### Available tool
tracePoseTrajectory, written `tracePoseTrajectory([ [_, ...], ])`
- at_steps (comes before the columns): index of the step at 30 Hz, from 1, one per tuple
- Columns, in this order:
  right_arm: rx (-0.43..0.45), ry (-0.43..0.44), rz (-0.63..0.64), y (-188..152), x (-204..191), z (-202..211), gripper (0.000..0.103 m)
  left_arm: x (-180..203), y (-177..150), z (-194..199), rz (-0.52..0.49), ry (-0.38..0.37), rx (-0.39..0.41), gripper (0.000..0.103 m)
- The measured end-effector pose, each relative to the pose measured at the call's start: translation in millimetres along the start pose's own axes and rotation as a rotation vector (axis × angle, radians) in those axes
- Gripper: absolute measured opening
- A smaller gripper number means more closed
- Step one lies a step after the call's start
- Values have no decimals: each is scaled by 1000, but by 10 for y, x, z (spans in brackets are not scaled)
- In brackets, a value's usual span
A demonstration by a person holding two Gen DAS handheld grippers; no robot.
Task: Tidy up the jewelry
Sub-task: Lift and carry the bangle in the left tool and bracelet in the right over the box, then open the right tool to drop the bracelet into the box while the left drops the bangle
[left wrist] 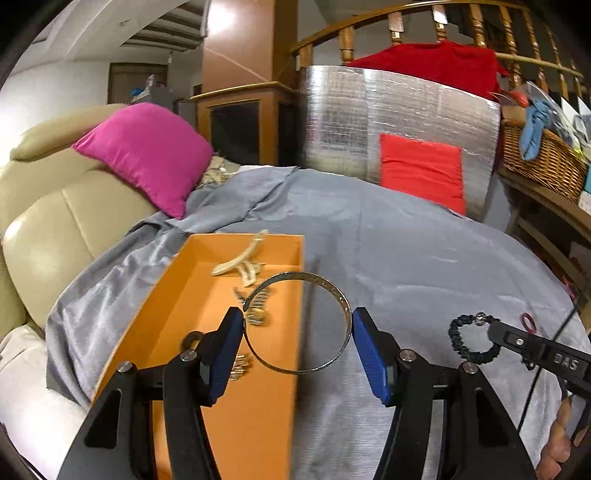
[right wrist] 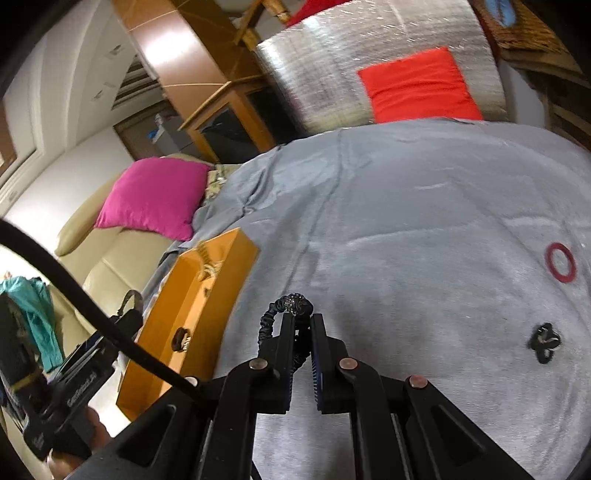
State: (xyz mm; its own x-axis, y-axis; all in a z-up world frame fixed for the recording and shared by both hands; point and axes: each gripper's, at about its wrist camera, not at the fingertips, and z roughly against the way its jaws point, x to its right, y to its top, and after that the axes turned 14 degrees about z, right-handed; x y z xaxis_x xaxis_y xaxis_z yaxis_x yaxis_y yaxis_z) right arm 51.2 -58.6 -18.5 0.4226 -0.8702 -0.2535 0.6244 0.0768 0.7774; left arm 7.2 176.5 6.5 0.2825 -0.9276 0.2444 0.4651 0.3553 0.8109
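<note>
Two grippers over grey cloth (left wrist: 388, 236), left gripper (left wrist: 297, 325) clamping silver bangle (left wrist: 334, 295) beside orange box (left wrist: 255, 398), right gripper (right wrist: 302, 328) pinching black bracelet (right wrist: 267, 328)

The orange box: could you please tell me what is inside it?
Inside the orange box lie a cream hair clip, small gold pieces and a dark ring. The bangle and left tool hide part of its floor.

A grey cloth (left wrist: 369, 240) covers the surface in the middle of the room. At its left stands a beige leather sofa (left wrist: 55, 221) with a magenta cushion (left wrist: 147, 155). At the far side a silver foil panel (left wrist: 369, 110) leans upright, a red cushion (left wrist: 421, 170) against it, a wooden cabinet (left wrist: 240, 122) to its left. A wooden banister (left wrist: 406, 22) runs behind, and a wicker basket (left wrist: 543, 162) sits at far right. The walls are white.
</note>
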Motion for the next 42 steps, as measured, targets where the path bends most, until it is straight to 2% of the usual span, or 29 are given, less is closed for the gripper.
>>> tracePoseTrajectory([
  [5,22,41,37,76,-282,5,9,-280,53,-36,32,47,-27,62],
  [11,35,98,112,162,-668,-18,9,-689,83,-165,86,121,-105,62],
  [16,21,166,128,185,-945,-205,9,-944,53,-261,101,185,-154,62],
  [21,-63,189,211,132,-1279,-513,9,-1122,-8,-361,85,224,-222,62],
  [28,-176,195,291,84,-1578,-862,9,-1296,-105,-476,96,212,-328,62],
  [36,-313,175,414,67,-1966,-1235,9,-1404,-156,-580,117,221,-400,62],
  [42,-403,143,489,17,-2114,-1485,9,-1461,-181,-666,126,237,-436,62],
])
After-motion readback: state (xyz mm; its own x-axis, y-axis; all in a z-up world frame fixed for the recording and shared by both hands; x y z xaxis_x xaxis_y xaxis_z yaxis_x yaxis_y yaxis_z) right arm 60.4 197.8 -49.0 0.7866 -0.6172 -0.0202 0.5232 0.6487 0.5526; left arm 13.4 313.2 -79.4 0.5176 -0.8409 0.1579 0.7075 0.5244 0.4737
